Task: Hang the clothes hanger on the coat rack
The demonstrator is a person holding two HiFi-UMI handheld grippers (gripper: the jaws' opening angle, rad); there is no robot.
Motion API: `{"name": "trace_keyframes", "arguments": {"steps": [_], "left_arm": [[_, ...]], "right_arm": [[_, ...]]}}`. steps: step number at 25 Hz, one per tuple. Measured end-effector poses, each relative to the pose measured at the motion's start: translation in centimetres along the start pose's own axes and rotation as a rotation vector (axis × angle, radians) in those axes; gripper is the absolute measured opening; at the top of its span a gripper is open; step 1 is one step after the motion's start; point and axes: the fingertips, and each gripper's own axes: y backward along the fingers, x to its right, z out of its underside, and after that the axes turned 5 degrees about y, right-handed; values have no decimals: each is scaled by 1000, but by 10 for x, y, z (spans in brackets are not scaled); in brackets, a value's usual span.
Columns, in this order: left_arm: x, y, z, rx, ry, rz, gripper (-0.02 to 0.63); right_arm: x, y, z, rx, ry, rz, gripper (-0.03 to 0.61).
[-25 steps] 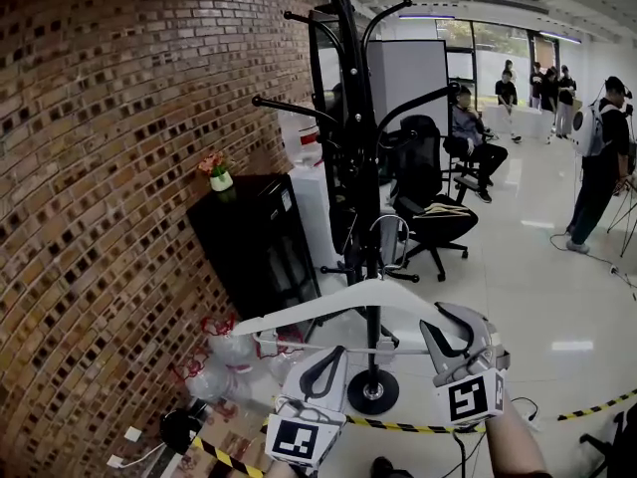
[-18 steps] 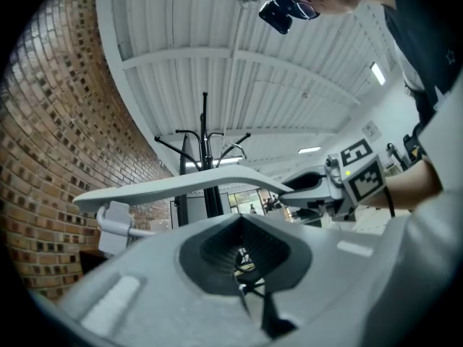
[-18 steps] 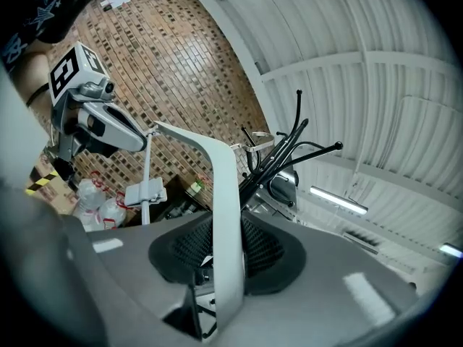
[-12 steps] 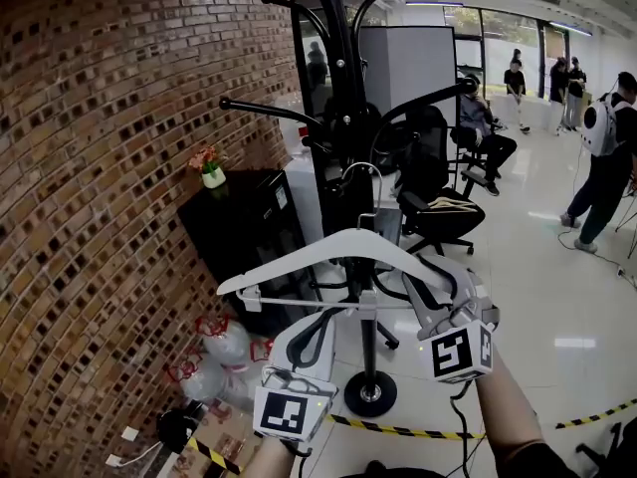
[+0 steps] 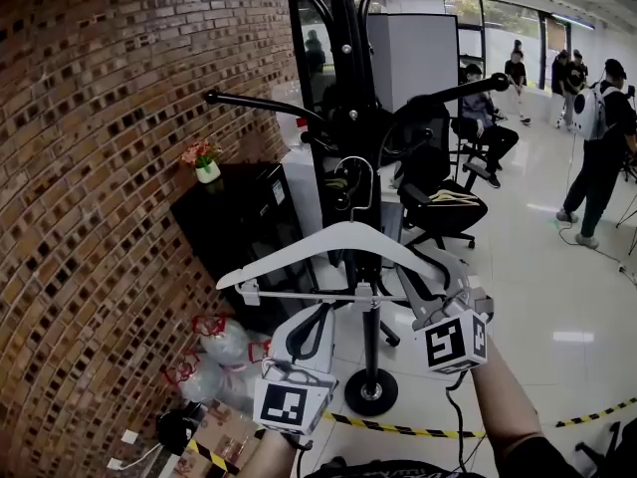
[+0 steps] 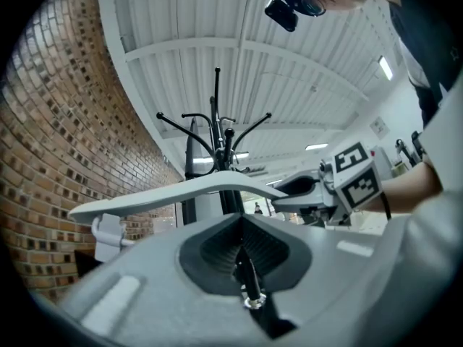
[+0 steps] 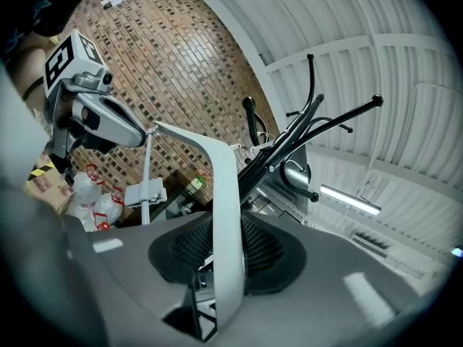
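**A:** What's the room like?

**B:** A brick wall (image 5: pixel 90 167) curves along the left and a glossy white floor (image 5: pixel 567 297) opens to the right. There are people (image 5: pixel 597 137) at the far right. A black cabinet (image 5: pixel 234 237) stands against the bricks with a small potted plant (image 5: pixel 206 162) on top, and tied bags (image 5: pixel 224 347) lie at the foot of the wall.

**A:** And the coat rack?

**B:** The coat rack (image 5: pixel 353 118) is black and upright in the middle, with long arms branching left and right high up. Its round base sits on the floor just beyond a strip of yellow-and-black tape (image 5: pixel 398 427).

**A:** Where's the clothes hanger?

**B:** The clothes hanger (image 5: pixel 338 242) is white and held level in the air on the near side of the rack's pole. Its metal hook (image 5: pixel 369 172) stands up in front of the pole, below the long arms. I can't tell whether it touches the rack.

**A:** What about the grippers?

**B:** The left gripper (image 5: pixel 321 309) comes up from below, its jaws nearly together, pinching the hanger's thin lower bar near the middle. The right gripper (image 5: pixel 428 279) has its jaws partway closed on the hanger's right shoulder, with the white arm clamped between the dark pads.
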Motion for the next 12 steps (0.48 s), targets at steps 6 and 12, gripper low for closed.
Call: {"name": "trace_keyframes", "arguments": {"steps": [6, 12], "left_arm": [[-12, -9, 9, 3, 16, 50, 5], [-20, -14, 18, -2, 48, 89, 5]], "right_arm": [[-5, -7, 12, -53, 19, 23, 117], [-14, -3, 12, -77, 19, 44, 120]]}}
